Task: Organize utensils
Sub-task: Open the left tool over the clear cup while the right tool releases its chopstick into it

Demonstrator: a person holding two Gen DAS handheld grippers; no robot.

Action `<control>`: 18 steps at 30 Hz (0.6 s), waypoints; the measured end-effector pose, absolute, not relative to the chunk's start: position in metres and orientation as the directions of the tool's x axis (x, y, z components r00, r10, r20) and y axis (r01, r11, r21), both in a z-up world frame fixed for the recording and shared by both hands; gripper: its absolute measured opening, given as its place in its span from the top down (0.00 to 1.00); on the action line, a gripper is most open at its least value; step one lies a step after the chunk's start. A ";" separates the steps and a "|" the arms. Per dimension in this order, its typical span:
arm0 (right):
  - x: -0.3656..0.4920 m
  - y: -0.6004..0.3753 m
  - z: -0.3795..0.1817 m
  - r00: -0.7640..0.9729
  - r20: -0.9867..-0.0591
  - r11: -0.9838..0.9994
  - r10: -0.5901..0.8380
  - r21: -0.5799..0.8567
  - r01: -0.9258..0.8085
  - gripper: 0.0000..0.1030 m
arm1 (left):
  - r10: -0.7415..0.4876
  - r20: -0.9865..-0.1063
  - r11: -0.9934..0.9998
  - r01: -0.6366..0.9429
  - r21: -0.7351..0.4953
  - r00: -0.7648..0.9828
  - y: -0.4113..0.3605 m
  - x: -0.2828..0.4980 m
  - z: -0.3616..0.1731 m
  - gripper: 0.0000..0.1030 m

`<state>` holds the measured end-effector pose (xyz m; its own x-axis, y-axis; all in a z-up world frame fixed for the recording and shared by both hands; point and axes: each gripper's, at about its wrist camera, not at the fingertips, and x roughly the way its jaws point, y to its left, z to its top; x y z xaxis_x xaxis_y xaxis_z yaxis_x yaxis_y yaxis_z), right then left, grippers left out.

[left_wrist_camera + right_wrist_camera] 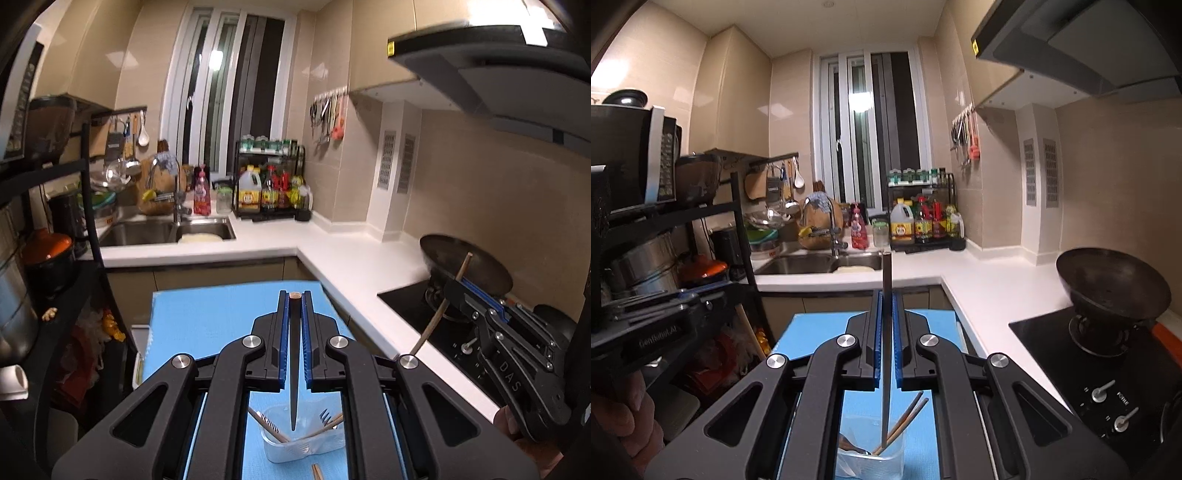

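My left gripper [294, 295] is shut on a dark chopstick [294, 369] that points down over a clear plastic cup [295, 448] on the blue mat [207, 321]. The cup holds wooden chopsticks and forks. My right gripper [886, 295] is shut on another dark chopstick [886, 350], its tip inside a clear cup [871, 461] with wooden chopsticks [905, 421] and a spoon. In the left wrist view the right gripper [458, 284] shows at the right with its chopstick [439, 314] slanting.
A white L-shaped counter [351, 258] runs behind the mat. A black wok [1112, 288] sits on the stove at right. A sink [820, 264], bottle rack [923, 221] and black shelf [665, 236] with pots stand at the back and left.
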<state>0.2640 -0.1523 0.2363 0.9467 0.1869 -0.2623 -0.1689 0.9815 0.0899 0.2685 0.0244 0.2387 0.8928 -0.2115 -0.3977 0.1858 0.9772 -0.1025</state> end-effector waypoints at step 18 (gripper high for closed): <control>0.157 -0.174 0.173 0.921 -0.345 0.983 0.181 0.088 -0.160 0.75 | -0.225 -0.403 0.974 0.198 -0.108 0.887 0.032 0.180 0.196 0.84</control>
